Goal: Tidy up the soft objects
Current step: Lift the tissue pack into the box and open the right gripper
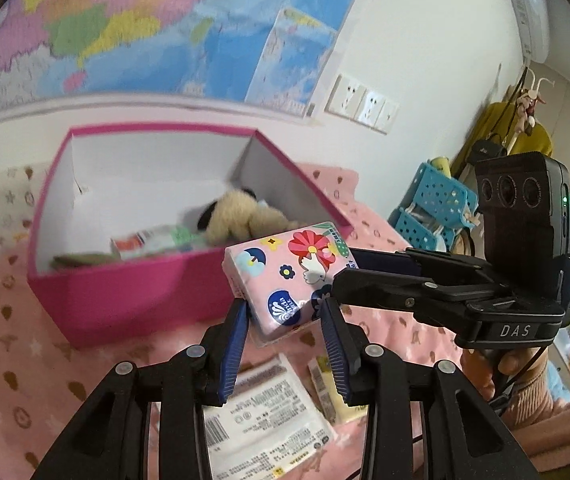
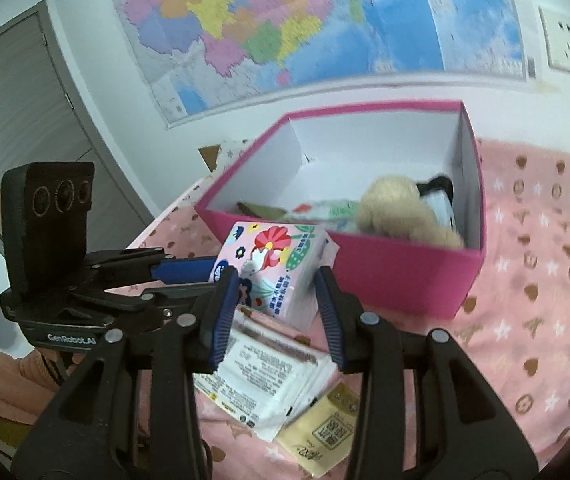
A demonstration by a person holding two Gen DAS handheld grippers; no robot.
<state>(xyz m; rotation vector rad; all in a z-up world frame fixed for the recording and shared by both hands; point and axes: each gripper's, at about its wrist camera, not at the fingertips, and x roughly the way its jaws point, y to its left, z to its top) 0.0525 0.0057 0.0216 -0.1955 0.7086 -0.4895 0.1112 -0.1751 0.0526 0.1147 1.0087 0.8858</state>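
We find the left gripper (image 1: 285, 320) and the right gripper (image 2: 277, 296) both pinching one pink tissue pack (image 1: 291, 276), a soft plastic-wrapped block printed with flowers, held tilted in the air between them just in front of the box. Below it on the bed (image 1: 13, 360), which has a pink cover with gold and white motifs, lie one white printed packet (image 1: 261, 412) and one yellow packet (image 2: 325, 428), both flat; the white one overlaps the yellow. Beyond stands one open magenta cardboard box (image 1: 125, 296), rectangular with white inner walls. In it we count one beige plush toy (image 1: 241, 216), fuzzy with black parts, one white-and-green pack (image 1: 153, 240), and one flat olive item (image 1: 85, 260). A map (image 1: 145, 20) covers the wall.
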